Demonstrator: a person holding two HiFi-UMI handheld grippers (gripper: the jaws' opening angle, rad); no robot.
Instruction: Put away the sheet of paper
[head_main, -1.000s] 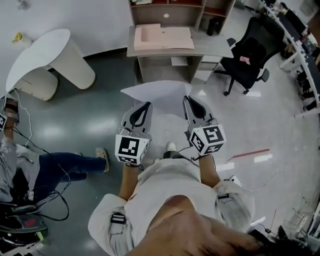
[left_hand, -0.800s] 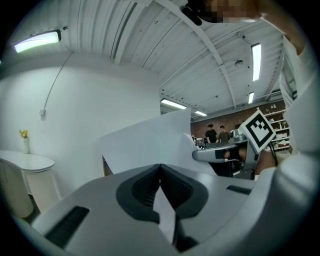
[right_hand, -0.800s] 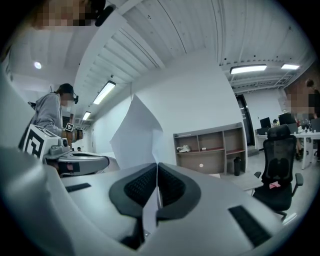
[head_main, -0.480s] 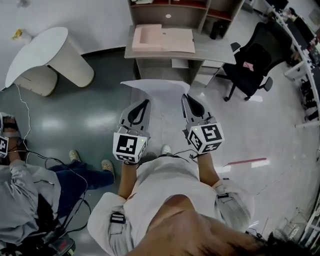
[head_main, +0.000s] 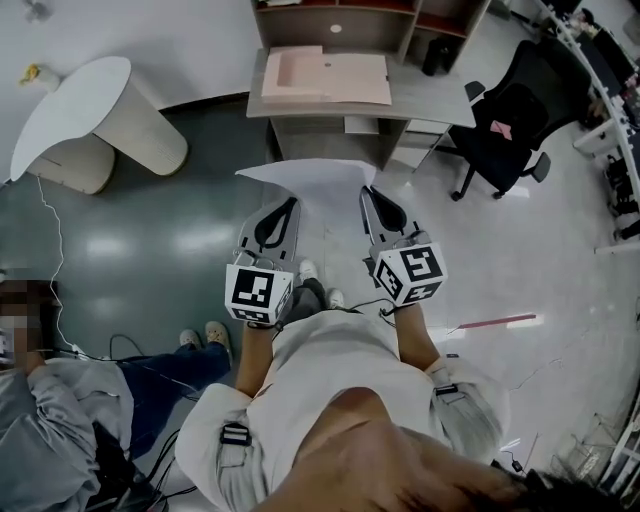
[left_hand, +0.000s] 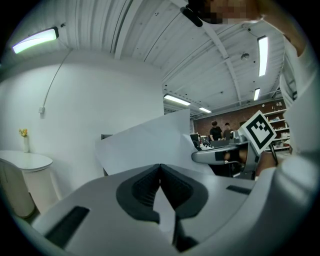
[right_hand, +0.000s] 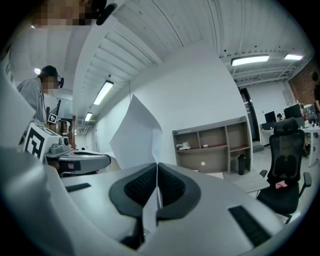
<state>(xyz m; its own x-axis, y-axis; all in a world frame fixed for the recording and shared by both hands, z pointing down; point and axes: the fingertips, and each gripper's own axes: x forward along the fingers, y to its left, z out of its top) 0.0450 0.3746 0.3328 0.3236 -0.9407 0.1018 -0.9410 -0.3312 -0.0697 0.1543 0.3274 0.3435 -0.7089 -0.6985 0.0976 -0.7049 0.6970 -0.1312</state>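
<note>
- Head view: thin white sheet of paper (head_main: 320, 185) held aloft at twelve o'clock, short of the pale wooden desk (head_main: 420, 95).
- Left gripper (head_main: 291, 207) and right gripper (head_main: 369, 194) both pinch its near edge, jaws closed.
- Light, floppy, crease-prone: two edge grips look right.

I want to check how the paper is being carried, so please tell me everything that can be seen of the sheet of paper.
The sheet of paper is plain white, thin and blank where it shows. It is held in the air in front of the person, above the floor and short of the desk. The left gripper and the right gripper each have their jaws shut on its near edge, one toward each side. It is not flat: it bows between them and its far part curls. Nothing else touches it.
</note>
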